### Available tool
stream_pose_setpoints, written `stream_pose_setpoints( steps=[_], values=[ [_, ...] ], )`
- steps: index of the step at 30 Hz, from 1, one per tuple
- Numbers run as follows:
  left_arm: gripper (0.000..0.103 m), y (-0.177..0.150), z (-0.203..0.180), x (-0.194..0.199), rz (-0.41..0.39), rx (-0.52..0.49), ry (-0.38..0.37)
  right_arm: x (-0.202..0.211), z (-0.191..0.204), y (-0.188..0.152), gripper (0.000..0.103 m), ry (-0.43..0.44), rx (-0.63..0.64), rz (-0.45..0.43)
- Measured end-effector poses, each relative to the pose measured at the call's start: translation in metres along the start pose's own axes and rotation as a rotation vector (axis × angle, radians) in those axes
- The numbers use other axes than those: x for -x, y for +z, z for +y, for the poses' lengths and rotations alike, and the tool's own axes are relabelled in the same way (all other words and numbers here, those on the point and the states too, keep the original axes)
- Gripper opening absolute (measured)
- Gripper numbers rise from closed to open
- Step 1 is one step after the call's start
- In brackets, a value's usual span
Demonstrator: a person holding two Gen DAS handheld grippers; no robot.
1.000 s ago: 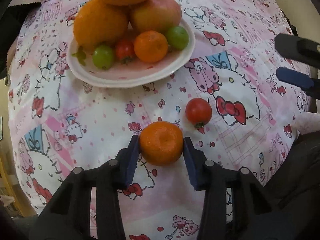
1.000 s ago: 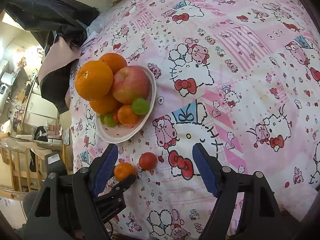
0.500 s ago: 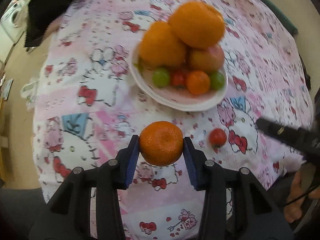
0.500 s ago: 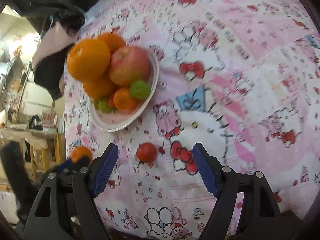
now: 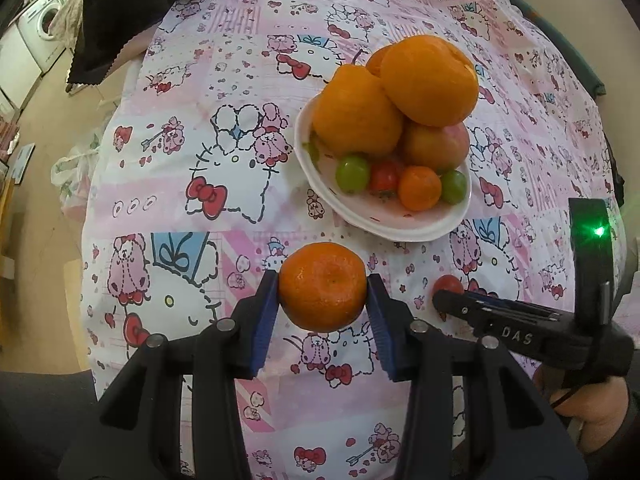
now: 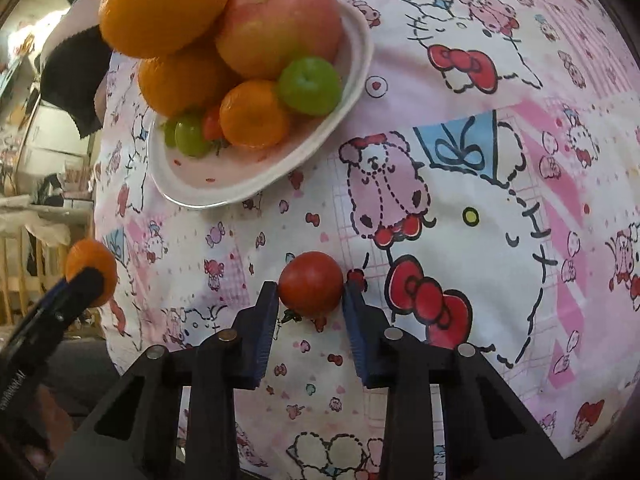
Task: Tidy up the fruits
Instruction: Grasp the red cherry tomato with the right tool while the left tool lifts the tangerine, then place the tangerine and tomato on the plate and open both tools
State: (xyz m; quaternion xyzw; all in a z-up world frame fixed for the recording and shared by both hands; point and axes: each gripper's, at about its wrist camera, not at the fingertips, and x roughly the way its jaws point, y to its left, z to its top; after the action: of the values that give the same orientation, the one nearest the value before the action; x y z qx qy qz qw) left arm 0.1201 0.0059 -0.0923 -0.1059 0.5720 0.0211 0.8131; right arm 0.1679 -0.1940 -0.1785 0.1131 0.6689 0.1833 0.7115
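- the white plate on the worktop already carries most of the fruit: large oranges stacked over an apple, with green grapes, a small tomato and a small mandarin in front.
- the left hand-held gripper is clamped on a mandarin, which looks lifted off the cloth, short of the plate's near rim.
- the right hand-held gripper has its jaws drawn in on either side of the red tomato, touching or nearly so; whether the tomato is gripped firmly or off the cloth i cannot tell.
- by my reading these are the last two loose pieces, so what remains is setting both on the plate.
- the pile is tall and crowded; the bare front rim looks the safest spot.
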Motion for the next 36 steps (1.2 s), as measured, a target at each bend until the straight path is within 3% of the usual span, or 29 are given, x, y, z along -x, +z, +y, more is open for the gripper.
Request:
stream_pose_setpoints(
  steps=[3, 10, 15, 20, 25, 33, 36],
  values=[
    [0.039, 0.001, -0.002, 0.001, -0.008, -0.007, 0.007, 0.008, 0.001, 0.001, 0.034, 0.002, 0.009, -0.036],
    [0.039, 0.009, -0.009, 0.007, -0.066, -0.047, 0.003, 0.05, 0.004, 0.009, 0.034, 0.132, -0.01, -0.171],
    [0.039, 0.022, -0.024, -0.009, -0.094, -0.105, -0.059, 0.072, 0.006, 0.019, 0.034, 0.198, -0.03, -0.25],
    [0.039, 0.031, -0.039, -0.034, -0.057, -0.136, -0.095, 0.071, 0.0, 0.022, 0.034, 0.214, -0.06, -0.251],
    [0.039, 0.037, -0.051, -0.058, -0.021, -0.151, -0.078, 0.072, -0.006, 0.02, 0.034, 0.212, -0.065, -0.246],
    [0.041, 0.038, -0.051, -0.072, -0.038, -0.159, -0.077, 0.07, -0.002, 0.022, 0.034, 0.205, -0.055, -0.245],
    [0.051, 0.038, -0.048, -0.07, -0.025, -0.139, -0.076, 0.068, 0.0, 0.024, 0.034, 0.205, -0.06, -0.24]
  ],
)
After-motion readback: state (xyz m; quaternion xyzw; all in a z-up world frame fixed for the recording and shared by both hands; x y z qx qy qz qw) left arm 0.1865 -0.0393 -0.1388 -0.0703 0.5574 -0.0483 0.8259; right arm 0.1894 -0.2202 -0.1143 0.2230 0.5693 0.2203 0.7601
